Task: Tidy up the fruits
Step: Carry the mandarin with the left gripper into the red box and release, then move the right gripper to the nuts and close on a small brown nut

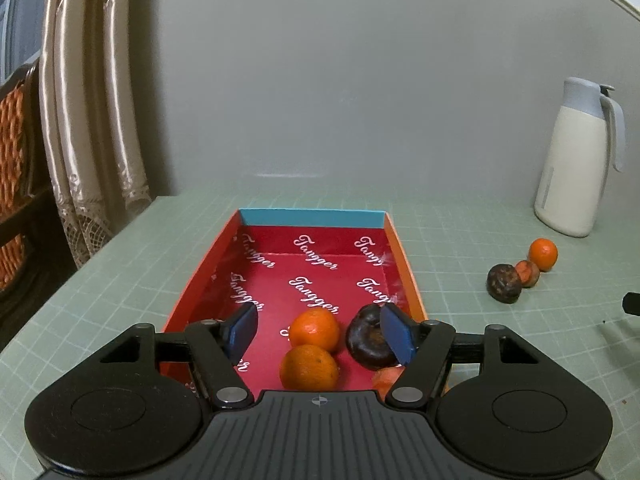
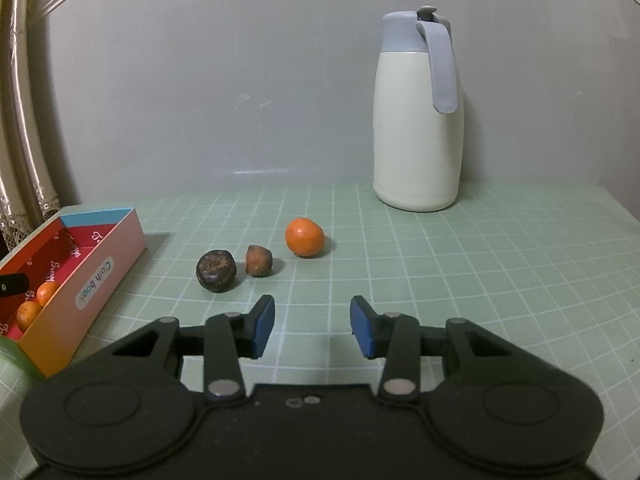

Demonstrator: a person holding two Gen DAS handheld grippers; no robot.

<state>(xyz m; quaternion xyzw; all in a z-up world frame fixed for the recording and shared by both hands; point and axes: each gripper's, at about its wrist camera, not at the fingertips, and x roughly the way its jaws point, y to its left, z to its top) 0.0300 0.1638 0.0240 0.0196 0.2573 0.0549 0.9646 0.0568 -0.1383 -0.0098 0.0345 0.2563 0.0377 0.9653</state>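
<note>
- Hovering over the near end of a red cardboard box (image 1: 320, 216), the left gripper (image 1: 318, 334) is spread wide and holds nothing; its blue pads straddle the fruit lying below.
- Risk, as judged here: the left gripper's right-hand pad (image 1: 396, 334) sits over, perhaps against, a dark shrivelled fruit (image 1: 366, 340). A careless lift or sideways sweep could drag it into the box's orange side wall, or knock the light box askew on the green grid mat (image 2: 440, 260).
- A second hazard lies with the three loose fruits on the mat: they are round, and a pad arriving off-centre could send one rolling toward the white thermos jug (image 2: 416, 120) or the table edge.
- The box holds two mandarins (image 1: 314, 328) (image 1: 309, 368) touching one another, the dark fruit just to their right, and a partly hidden orange piece (image 1: 386, 378) at the near edge. Its far half is bare.
- The right gripper (image 2: 312, 328), also open and empty, hangs low over the mat, pointed toward the waiting row: a dark wrinkled fruit on the mat (image 2: 216, 270), a small brownish-orange fruit (image 2: 259, 260) just beside it, and a bright mandarin (image 2: 305, 237) farthest right.
- The task looks roughly half done, three fruits not yet boxed.
</note>
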